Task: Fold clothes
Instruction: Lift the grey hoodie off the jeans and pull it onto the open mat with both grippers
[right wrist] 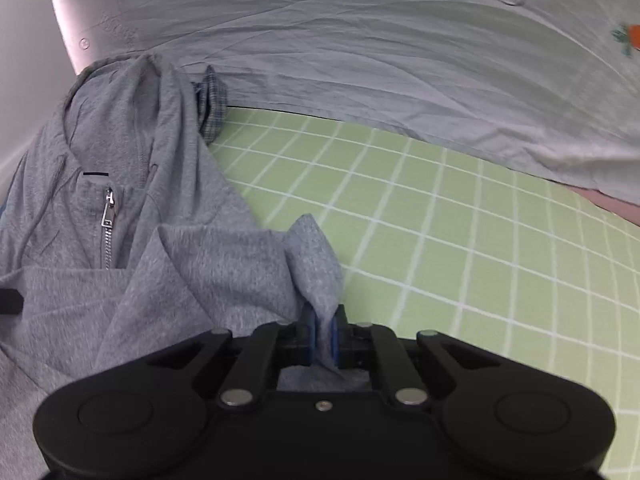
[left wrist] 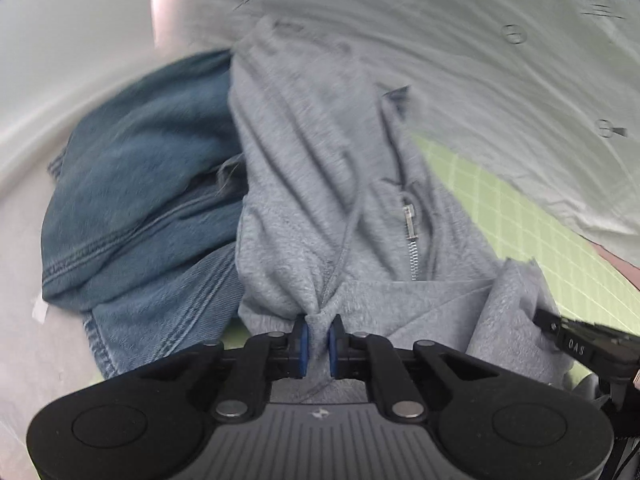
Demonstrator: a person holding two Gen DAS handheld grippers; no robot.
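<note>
Jeans [left wrist: 136, 184] lie bunched at the far left, touching the hoodie [left wrist: 320, 168], which sprawls across the green grid mat [right wrist: 440, 240] with its zipper [right wrist: 107, 224] half up. The left tongs [left wrist: 318, 344] are clamped on a fold of its fleece beside the drawstring; the right tongs [right wrist: 324, 340] pinch another flap. The hoodie looks soft, floppy and moderately heavy, so hems and seams probably offer firmer holds than bunched folds.
</note>
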